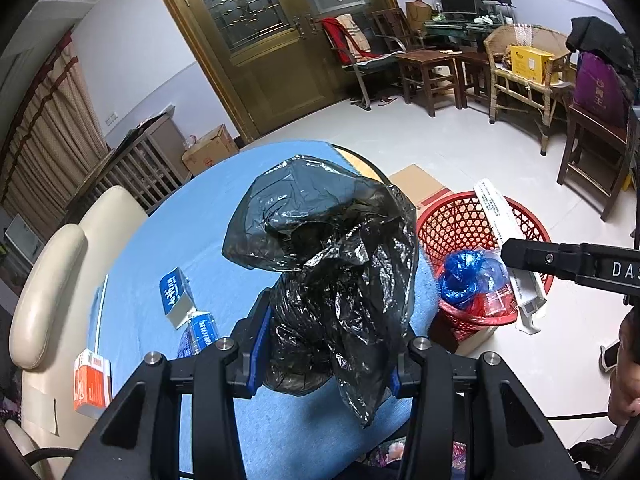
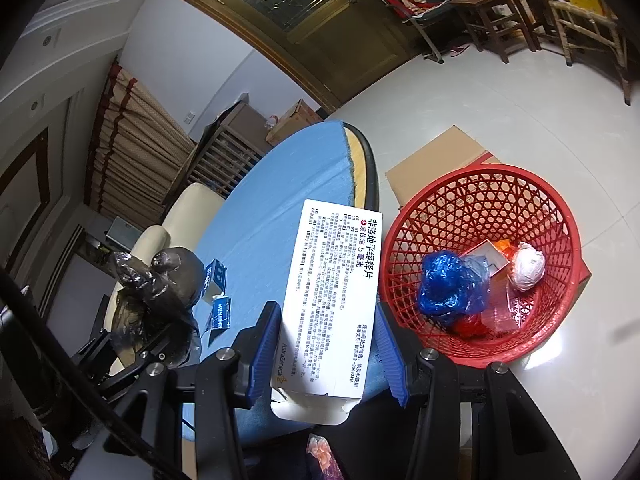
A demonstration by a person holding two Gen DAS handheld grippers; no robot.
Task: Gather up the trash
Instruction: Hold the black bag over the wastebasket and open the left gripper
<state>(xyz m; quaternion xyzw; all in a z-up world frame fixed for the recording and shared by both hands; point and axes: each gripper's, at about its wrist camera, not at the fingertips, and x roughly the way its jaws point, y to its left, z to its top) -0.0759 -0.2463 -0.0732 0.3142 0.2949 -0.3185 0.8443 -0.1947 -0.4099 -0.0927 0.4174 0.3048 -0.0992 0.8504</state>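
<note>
Trash items, two in hand, remainder on tabletop. Item one: white medicine box (image 2: 332, 304), printed with black text, long and flat, pinched across its narrow width between the blue-padded fingers of the right gripper (image 2: 326, 344); its long axis runs forward along the fingers, far end raised over the edge of the blue tabletop (image 2: 260, 208). Item two: crumpled black plastic bag (image 1: 328, 256), bulky and slack, clamped low down by the fingers of the left gripper (image 1: 326, 354), pads pressing into its folds, most of the bag billowing above and ahead of them over the tabletop. Receptacle: red mesh basket (image 2: 472, 200) on the pale floor just beside the tabletop's rim, already containing a blue plastic wad (image 2: 448, 284), a white wrapped ball (image 2: 528, 266) and red and orange scraps. Governing relation: the basket lies ahead and to the right of the white medicine box, near its far end, and the right gripper is the nearer of the two; from the left wrist view the box tip already appears over the basket's rim. Judgement: box goes in first with a short reach rightward; bag must cross further. Not yet collected, resting on tabletop: two small blue-and-white cartons (image 1: 176, 296) and one orange-and-white carton (image 1: 92, 384).
</note>
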